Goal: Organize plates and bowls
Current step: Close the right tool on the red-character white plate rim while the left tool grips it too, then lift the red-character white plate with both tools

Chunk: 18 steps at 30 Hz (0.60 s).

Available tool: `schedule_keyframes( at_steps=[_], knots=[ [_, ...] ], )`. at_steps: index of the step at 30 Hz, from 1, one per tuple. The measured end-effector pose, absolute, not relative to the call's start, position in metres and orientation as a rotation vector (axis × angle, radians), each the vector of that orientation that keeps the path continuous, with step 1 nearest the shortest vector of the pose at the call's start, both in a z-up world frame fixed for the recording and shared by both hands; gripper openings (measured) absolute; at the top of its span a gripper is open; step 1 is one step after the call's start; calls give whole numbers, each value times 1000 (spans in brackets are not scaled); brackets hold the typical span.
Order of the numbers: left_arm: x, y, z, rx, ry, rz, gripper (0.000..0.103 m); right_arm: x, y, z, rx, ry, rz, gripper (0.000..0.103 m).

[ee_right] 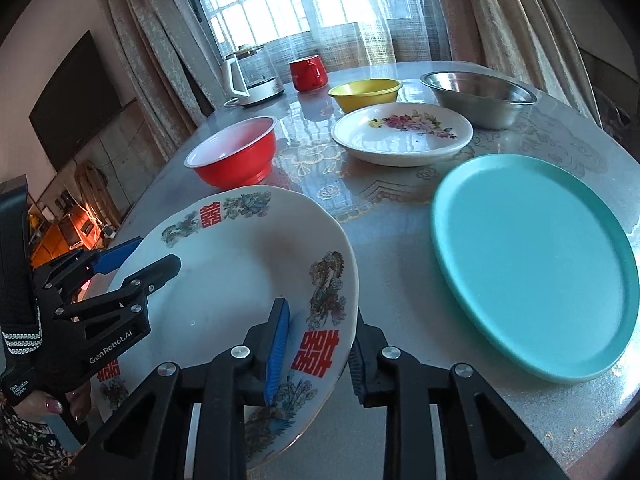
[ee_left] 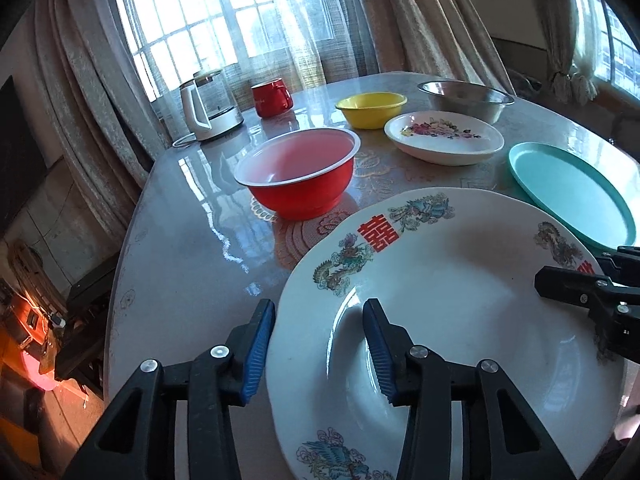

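A large white plate (ee_left: 460, 280) (ee_right: 240, 264) with red characters and dragon prints sits at the near left of the table, its right side tilted up. My left gripper (ee_left: 318, 344) (ee_right: 158, 252) straddles its left rim, one finger outside and one over the well, with a gap showing. My right gripper (ee_right: 316, 356) (ee_left: 580, 268) pinches the right rim, blue pad on top and the other pad beneath. Beyond stand a red bowl (ee_left: 300, 192) (ee_right: 236, 164), a yellow bowl (ee_left: 372, 110), a steel bowl (ee_left: 464, 98), a flowered plate (ee_left: 444, 136) and a teal plate (ee_right: 532, 260).
A glass kettle (ee_left: 208, 108) and a red mug (ee_left: 270, 98) stand at the far left of the glossy round table (ee_left: 192, 248), before curtained windows. The table's curved edge drops off at the left. A person's hand and patterned sleeve (ee_right: 24, 440) hold the left gripper.
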State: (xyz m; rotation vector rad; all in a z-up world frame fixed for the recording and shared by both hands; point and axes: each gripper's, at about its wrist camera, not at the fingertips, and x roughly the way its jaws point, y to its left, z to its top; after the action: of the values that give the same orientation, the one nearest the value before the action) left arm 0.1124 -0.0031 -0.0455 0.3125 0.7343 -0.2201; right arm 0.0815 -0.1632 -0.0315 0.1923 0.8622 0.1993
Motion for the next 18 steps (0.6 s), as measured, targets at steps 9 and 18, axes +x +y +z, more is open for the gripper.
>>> schedule_keyframes(
  at_steps=[9,18],
  knots=[
    [115,-4,-43,285,724,-263,40,78,-173,-31,214,850,178,27],
    [111,-3,-36,281,674,-252,23,76,-179,-29,253,855,193,25]
  ],
)
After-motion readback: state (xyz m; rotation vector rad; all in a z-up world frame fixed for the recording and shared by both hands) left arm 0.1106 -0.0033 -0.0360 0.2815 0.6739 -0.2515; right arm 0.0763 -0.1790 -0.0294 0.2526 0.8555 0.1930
